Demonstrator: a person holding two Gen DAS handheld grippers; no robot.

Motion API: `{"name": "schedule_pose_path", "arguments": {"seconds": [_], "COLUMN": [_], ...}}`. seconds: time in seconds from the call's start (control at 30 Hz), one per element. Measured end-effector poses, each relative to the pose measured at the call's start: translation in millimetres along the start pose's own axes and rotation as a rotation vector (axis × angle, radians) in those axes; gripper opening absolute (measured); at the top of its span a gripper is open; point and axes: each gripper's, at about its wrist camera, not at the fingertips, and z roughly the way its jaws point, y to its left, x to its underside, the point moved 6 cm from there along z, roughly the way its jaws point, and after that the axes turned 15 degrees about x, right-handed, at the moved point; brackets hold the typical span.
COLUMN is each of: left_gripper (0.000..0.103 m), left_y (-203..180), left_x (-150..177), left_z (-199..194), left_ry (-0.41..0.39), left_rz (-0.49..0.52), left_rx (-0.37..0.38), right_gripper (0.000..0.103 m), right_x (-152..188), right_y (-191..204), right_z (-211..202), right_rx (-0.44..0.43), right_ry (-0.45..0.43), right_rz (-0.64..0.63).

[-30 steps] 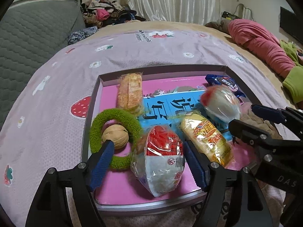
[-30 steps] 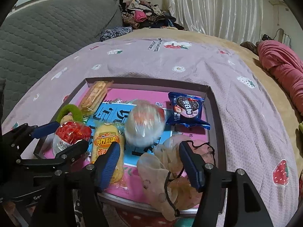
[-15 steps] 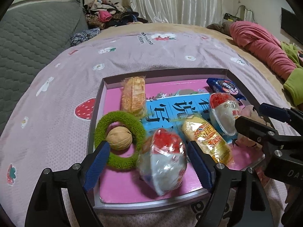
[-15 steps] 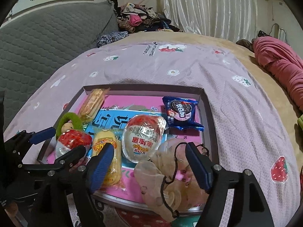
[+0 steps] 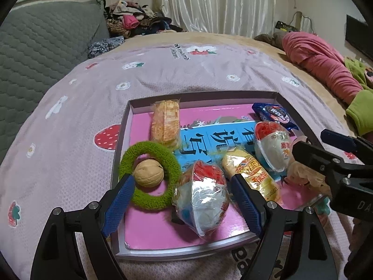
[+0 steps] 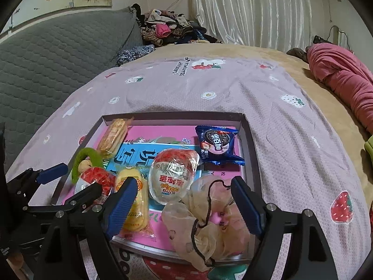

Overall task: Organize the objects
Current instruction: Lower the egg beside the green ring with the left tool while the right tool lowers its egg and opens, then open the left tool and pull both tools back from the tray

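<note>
A shallow box point(image 5: 186, 95) with a pink floor lies on the bed. In it, a wrapped red-and-white toy egg point(image 5: 200, 200) rests between the wide jaws of my left gripper point(image 5: 180, 182), whose pads are clear of it. A second wrapped egg point(image 6: 173, 175) lies on the box floor just beyond my right gripper point(image 6: 183, 183). That gripper's jaws are opening above a beige scrunchie point(image 6: 205, 214), and nothing is pressed between them. A green ring point(image 5: 149, 145) encircles a walnut point(image 5: 149, 173). A yellow snack pack point(image 5: 251, 175) lies between the two eggs.
A cracker pack point(image 5: 165, 123) and a blue biscuit pack point(image 6: 218, 144) lie at the box's far side. The lilac strawberry blanket point(image 6: 233, 88) spreads around the box. A grey quilted cushion point(image 6: 46, 65) is at left, a clothes pile point(image 6: 167, 30) behind, a pink garment point(image 6: 338, 74) at right.
Both grippers' jaws have widened. The egg near the right gripper, blurred in motion a second ago, now lies still on the box floor. Both views have drawn back slightly.
</note>
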Motion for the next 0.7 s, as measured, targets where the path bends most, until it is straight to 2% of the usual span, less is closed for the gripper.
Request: {"name": "schedule_pose_path", "arguments": {"seconds": [0.13,0.33,0.7], "left_gripper": [0.086,0.086,0.086], "left_y": [0,0,1], "left_x": [-2,-5,-8], "left_z": [-5,-11,-18], "left_ry": [-0.015,-0.032,-0.040], "left_rz": [0.003,-0.016,-0.028], "left_rx": [-0.011,0.016,-0.026], "right_gripper": [0.082,0.088,0.099], "right_x": [-1,-4,-4], "right_y": [-1,-3,-4], "right_z": [-1,-5,-4], "right_rx": [0.003,0.005,0.007], "right_ry": [-0.006,-0.018,-0.016], "right_rz": [0.008,0.024,0.028]}}
